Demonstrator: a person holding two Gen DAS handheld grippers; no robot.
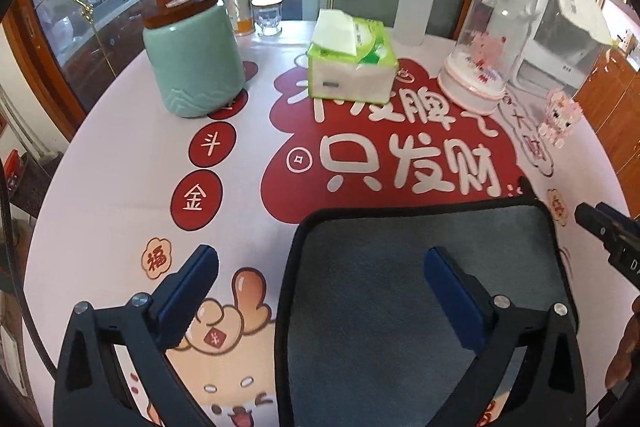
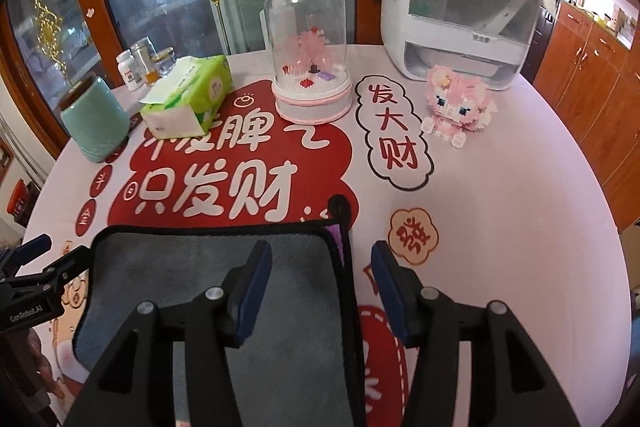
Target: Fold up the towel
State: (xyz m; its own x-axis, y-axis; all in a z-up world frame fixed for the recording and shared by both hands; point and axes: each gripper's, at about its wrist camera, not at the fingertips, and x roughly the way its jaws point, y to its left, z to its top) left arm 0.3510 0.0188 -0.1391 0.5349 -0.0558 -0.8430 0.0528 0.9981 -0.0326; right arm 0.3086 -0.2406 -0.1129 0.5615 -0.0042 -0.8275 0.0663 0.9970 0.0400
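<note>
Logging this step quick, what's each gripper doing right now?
Left gripper: open, holding nothing, straddling the towel's left edge.
Right gripper: open, holding nothing, straddling its right edge.

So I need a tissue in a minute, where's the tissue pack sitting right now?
The green tissue pack sits at the table's far side, between the teal ceramic jar on its left and the glass dome ornament on its right, beyond the grey towel.

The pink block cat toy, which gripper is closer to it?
Right. The right gripper straddles the towel's right edge, the side toward the pink block cat. The left gripper straddles the towel's left edge, farther away.
</note>
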